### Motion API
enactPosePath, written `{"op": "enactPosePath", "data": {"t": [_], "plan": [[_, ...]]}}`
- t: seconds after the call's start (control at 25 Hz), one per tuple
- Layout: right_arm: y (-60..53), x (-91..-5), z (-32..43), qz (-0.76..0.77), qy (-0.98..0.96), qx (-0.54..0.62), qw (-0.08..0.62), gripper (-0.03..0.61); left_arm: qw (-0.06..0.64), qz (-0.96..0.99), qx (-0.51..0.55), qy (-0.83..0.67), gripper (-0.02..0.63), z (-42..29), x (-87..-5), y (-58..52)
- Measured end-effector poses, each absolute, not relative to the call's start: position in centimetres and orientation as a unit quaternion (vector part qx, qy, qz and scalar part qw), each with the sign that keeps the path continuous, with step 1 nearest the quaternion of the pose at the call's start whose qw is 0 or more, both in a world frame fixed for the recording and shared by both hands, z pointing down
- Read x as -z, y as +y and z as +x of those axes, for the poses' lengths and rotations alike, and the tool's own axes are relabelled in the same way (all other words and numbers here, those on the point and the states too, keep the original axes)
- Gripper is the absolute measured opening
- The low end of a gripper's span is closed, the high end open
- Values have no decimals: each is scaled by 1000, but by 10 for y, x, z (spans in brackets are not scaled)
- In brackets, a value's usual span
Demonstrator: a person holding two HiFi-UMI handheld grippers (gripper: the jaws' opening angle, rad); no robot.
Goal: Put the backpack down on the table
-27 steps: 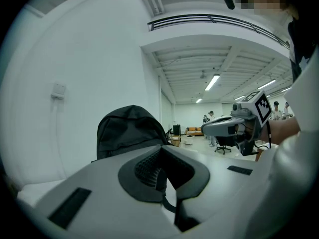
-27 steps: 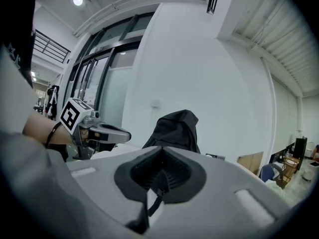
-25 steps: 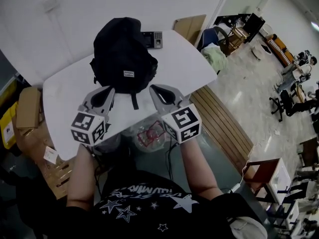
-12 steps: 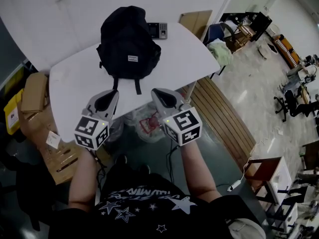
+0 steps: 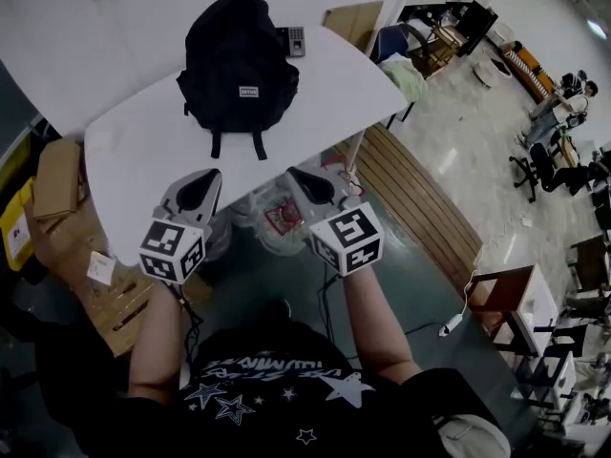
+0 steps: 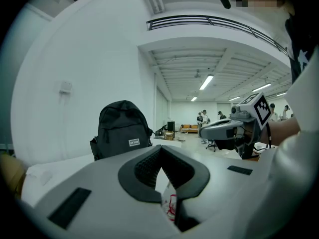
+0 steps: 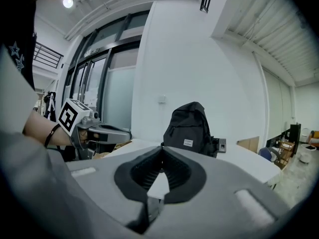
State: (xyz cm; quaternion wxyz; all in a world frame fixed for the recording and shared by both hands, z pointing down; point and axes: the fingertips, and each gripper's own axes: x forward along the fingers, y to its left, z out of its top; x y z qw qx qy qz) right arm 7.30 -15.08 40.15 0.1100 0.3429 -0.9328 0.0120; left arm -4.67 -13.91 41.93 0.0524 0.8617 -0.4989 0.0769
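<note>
1. I see the backpack standing upright on the white tabletop, towards the far side near the wall. Its small label faces me and two short straps hang down in front onto the surface.
2. A small keypad device lies just behind the backpack on the right.
3. The left gripper sits at the near edge of the tabletop, clear of the backpack. Its jaws are closed together with nothing between them.
4. The right gripper is level with it, also by the near edge and clear of the backpack. Its jaws are closed tight and empty too.
5. Both grippers point towards the backpack, side by side.
6. Below the tabletop edge I see a clear plastic bag with something red in it.
7. A cardboard box stands to the left of the tabletop, and a slatted wooden bench stands to the right.
</note>
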Motion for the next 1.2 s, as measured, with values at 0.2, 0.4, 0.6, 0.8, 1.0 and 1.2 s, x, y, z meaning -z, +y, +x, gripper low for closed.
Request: {"op": "enactPosePath", "data": {"t": [0.2, 0.4, 0.6, 0.8, 1.0, 1.2], "plan": [[-120, -394, 51, 360, -925, -8, 120, 0, 49, 872, -74, -482, 8, -70, -413, -106], [-88, -390, 31, 378, -918, -4, 119, 0, 48, 877, -62, -474, 8, -91, -408, -77], [-52, -387, 14, 392, -912, 4, 123, 0, 49, 886, -59, -457, 8, -104, -408, -44], [-18, -384, 0, 398, -908, 11, 129, 0, 45, 895, -50, -442, 8, -112, -405, -13], [13, -385, -16, 400, -904, 22, 150, 0, 45, 898, -40, -436, 8, -124, -401, 14], [40, -389, -29, 406, -900, 19, 158, 0, 44, 902, -37, -429, 8, -133, -400, 41]]}}
